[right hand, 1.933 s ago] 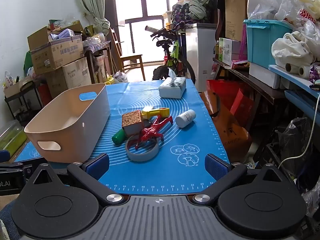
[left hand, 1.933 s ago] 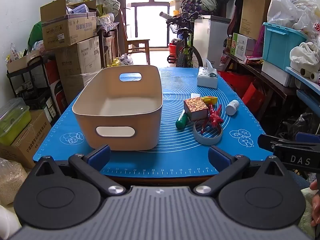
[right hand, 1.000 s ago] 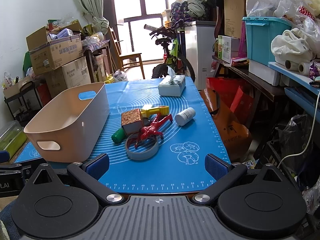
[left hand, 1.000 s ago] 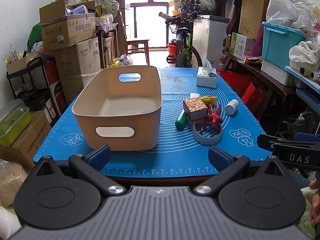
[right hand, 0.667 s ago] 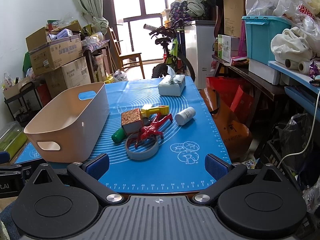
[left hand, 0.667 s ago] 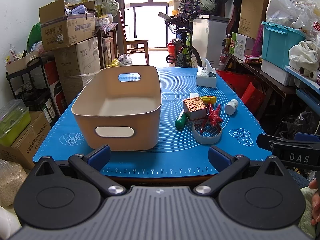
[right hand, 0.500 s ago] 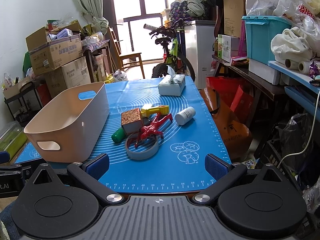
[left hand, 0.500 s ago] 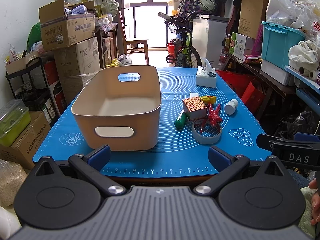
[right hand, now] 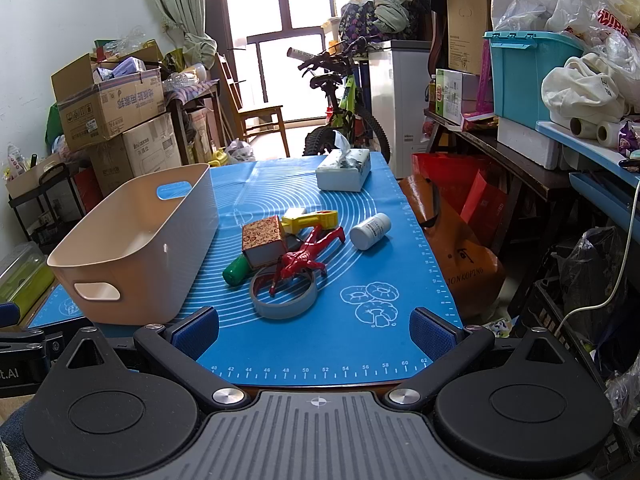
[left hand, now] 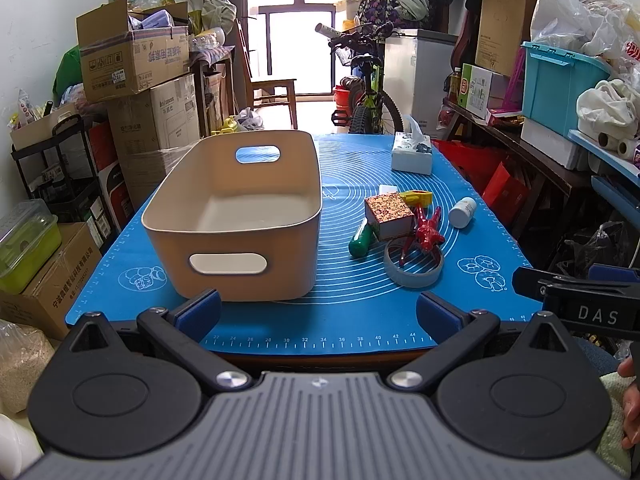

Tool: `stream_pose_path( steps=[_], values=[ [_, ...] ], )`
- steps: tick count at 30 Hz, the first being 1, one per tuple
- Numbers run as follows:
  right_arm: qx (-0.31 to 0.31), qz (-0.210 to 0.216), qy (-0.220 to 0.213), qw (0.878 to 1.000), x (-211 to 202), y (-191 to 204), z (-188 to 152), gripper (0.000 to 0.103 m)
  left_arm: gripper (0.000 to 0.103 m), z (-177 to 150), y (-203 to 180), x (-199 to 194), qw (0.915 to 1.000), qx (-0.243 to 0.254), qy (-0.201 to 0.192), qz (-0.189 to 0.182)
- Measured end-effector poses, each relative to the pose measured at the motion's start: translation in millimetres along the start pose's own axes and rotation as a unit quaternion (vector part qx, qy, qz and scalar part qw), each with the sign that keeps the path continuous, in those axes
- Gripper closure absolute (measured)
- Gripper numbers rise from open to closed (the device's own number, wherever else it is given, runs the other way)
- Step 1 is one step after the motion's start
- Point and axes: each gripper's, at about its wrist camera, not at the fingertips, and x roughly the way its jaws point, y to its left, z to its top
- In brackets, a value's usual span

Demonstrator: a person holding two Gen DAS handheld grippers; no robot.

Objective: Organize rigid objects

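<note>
Nothing moved: both grippers, left and right, stay spread empty at the mat edge, smooth beige bin beside clustered toys, tape ring, bottle.

Your left gripper is a grey ribbed plastic body flanked by two black round housings, with black linkage arms pinned by silver screws and ending in blue padded fingertips. Your right gripper is built the same, with a small crosshair mark on its grey edge. In the left wrist view its black side bears white "DAS" lettering.
</note>
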Motion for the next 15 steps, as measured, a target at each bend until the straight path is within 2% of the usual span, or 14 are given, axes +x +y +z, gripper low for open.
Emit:
stream_pose_path(
  steps=[15],
  values=[
    [0.001, 0.0, 0.0, 1.0, 0.0, 0.0, 0.0, 0.003, 0.0, -1.9, -4.5, 0.4, 1.0, 0.0, 0.001, 0.0]
  ],
)
